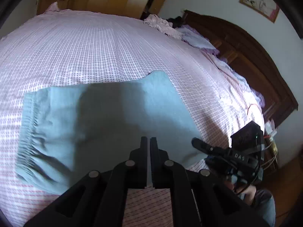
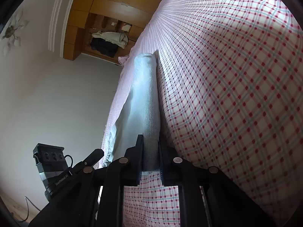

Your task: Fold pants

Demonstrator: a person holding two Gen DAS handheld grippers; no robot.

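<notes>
We judge the fold well along: the pants point(image 1: 106, 124) already lie doubled into a compact block on the bed point(image 1: 94, 47), with perhaps one more fold and a smoothing left. Our left hand-held gripper point(image 1: 148, 141) has its jaws together over the near edge; whether cloth is pinched there we cannot tell. Our right hand-held gripper point(image 2: 150, 147) is clamped on the near end. Ahead, the pants run pale blue-green, the gathered waistband at their far-left side, the top lying fairly smooth.
</notes>
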